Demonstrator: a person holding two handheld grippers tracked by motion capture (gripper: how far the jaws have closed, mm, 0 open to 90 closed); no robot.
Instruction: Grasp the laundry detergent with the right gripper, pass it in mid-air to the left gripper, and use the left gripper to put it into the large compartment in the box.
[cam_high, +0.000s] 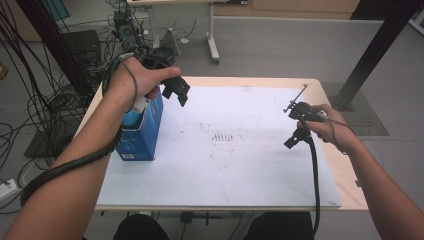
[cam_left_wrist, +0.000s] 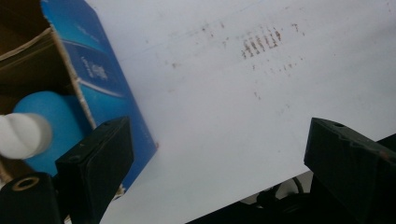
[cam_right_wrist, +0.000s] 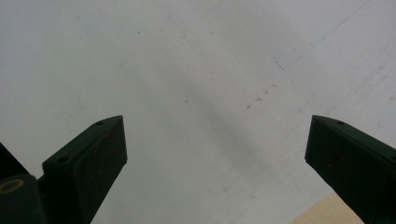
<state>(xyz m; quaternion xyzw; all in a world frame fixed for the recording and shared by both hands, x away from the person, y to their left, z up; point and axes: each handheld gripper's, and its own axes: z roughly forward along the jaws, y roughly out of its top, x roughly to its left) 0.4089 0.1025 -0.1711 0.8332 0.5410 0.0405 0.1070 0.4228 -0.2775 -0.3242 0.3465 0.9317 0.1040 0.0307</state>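
At frame left, the left gripper hangs wide, holding nothing, beside the box containing a bottle; at right, the right gripper gapes wide over the mat.

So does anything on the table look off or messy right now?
Mostly tidy. The white mat carries brownish scuff marks near its middle, like stains or rubbed-in dirt. The blue box stands upright at the mat's left edge with its top open, a blue bottle with a white cap inside. Nothing is spilled.
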